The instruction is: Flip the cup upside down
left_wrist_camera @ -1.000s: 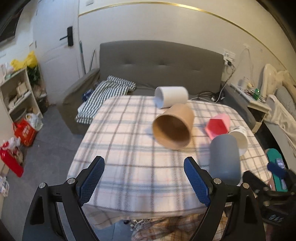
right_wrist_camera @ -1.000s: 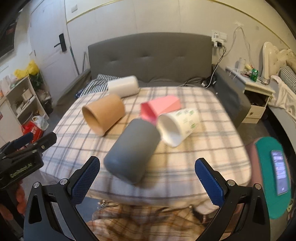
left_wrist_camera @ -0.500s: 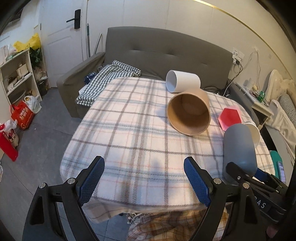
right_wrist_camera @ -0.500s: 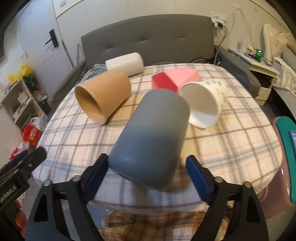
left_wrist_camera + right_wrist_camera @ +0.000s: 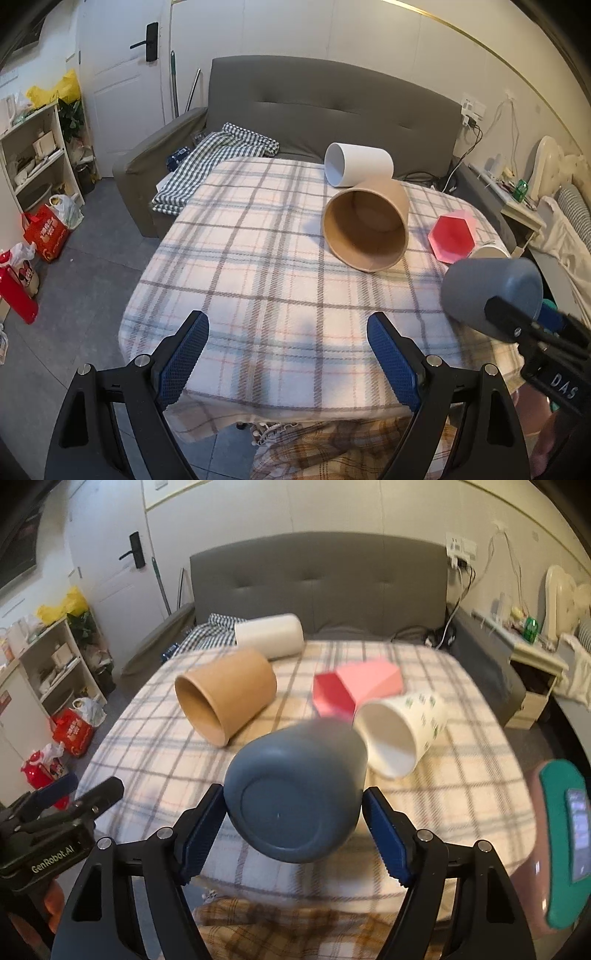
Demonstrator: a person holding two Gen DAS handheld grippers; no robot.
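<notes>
My right gripper (image 5: 293,829) is shut on a grey-blue cup (image 5: 295,794) and holds it lifted over the table's front edge, its base turned toward the camera. The same cup shows in the left wrist view (image 5: 491,293) at the right, raised off the cloth. My left gripper (image 5: 286,354) is open and empty above the near edge of the plaid table (image 5: 258,266). A brown paper cup (image 5: 365,229), a white cup (image 5: 358,164), a pink hexagonal cup (image 5: 452,236) and a printed white cup (image 5: 400,731) lie on their sides.
A grey sofa (image 5: 314,110) with a checked cloth stands behind the table. Shelves and red bags (image 5: 44,229) are on the left floor. A bedside table (image 5: 535,672) and a teal stool with a phone (image 5: 565,849) are at the right.
My right gripper has closed on the grey-blue cup and lifted it off the table, tipping its base toward me. My left gripper has stayed open near the front edge.
</notes>
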